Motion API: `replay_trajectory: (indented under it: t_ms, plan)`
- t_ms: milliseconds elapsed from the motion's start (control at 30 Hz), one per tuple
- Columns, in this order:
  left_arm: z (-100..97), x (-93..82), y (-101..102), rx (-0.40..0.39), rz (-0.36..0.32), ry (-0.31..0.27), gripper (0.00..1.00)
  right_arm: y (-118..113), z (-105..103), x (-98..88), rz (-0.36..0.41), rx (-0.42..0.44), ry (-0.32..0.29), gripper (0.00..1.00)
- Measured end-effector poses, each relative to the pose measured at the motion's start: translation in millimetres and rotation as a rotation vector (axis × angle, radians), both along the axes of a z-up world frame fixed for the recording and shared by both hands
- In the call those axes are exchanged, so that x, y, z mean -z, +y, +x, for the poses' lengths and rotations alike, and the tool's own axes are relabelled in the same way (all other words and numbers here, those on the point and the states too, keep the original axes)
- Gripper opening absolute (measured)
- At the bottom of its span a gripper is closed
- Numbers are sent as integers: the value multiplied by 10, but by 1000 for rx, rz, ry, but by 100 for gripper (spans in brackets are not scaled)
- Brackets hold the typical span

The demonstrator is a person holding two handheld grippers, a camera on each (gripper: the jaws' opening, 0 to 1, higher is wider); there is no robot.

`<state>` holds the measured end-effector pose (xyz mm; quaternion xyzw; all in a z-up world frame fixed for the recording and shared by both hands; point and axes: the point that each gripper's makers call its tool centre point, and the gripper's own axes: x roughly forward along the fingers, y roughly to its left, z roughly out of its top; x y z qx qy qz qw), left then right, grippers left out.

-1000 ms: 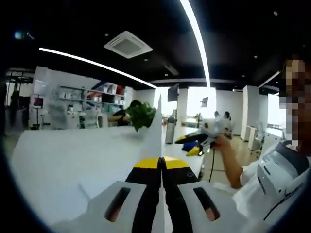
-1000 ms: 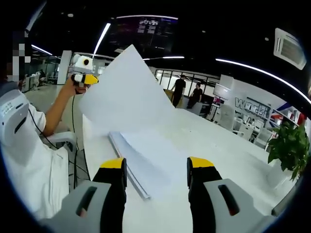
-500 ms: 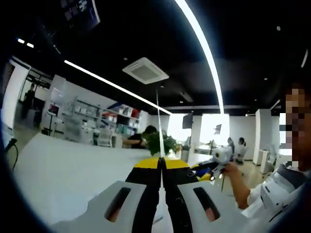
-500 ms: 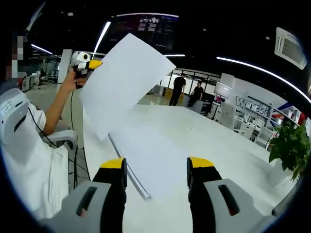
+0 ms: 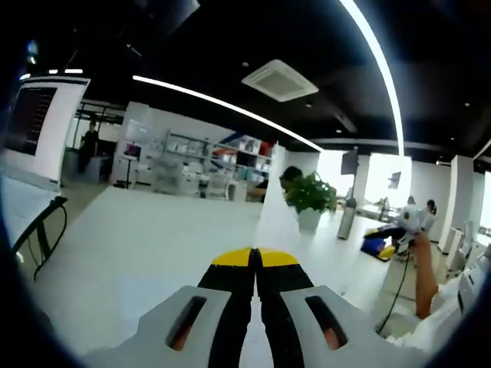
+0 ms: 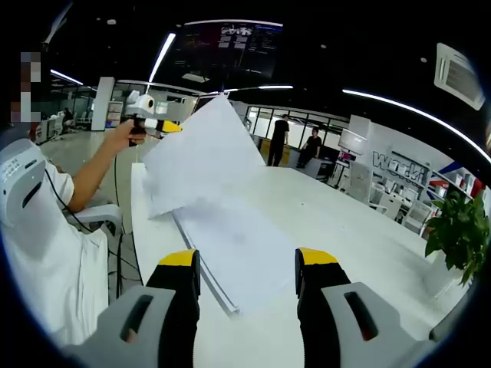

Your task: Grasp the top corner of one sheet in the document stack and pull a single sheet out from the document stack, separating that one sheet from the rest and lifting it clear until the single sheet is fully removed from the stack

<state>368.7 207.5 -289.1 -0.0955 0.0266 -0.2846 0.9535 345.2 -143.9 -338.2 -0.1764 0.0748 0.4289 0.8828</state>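
The document stack (image 6: 230,249) lies flat on the white table (image 6: 353,230), just beyond my right gripper (image 6: 247,264), whose jaws stand open with nothing between them. A single white sheet (image 6: 201,157) hangs in the air over the stack's far end, held at its top corner by my left gripper (image 6: 173,127) in a person's hand. Its lower edge is close to the stack; whether they touch I cannot tell. In the left gripper view my left gripper (image 5: 255,253) is shut on that sheet (image 5: 278,207), seen edge-on. The right gripper (image 5: 383,236) appears far right.
A potted plant (image 6: 460,230) stands at the table's right end, also in the left gripper view (image 5: 311,195). A person's white sleeve (image 6: 31,230) is at the left. Two people (image 6: 280,142) stand far behind. A black chair (image 5: 38,234) is beside the table.
The left gripper has carried the sheet lower and to the right, so it now hangs nearer the stack. The left gripper view has swung round. The right gripper has stayed put.
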Motion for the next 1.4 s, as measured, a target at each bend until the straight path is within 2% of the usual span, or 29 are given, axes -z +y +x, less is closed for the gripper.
replay_trajectory:
  t_ms: [233,367,433,467,533,767,800,1067,1400]
  plan:
    - [134,157,129,-50,63,37,3,-2,3,4,-1,-4,2,49]
    - [194,276,197,-73,125,62,3,-3,-2,-3,-1,-4,0,49]
    - [204,363,246,-80,174,90,3,-8,-1,-4,-1,-3,-1,49]
    - [191,440,271,-80,205,125,3,-11,-1,-3,-2,-2,0,49]
    - [198,407,326,-100,193,103,3,-14,0,-5,-3,-1,-1,49]
    - [217,380,509,-145,96,125,3,-7,-27,-27,-4,-4,-7,49]
    - [209,406,510,-137,97,141,3,-5,-35,-37,-2,-5,-9,49]
    - [222,445,656,-172,96,148,3,-14,-8,-14,-5,0,-5,49]
    - [283,584,871,-220,106,183,3,-8,-10,-7,-6,-2,-5,49]
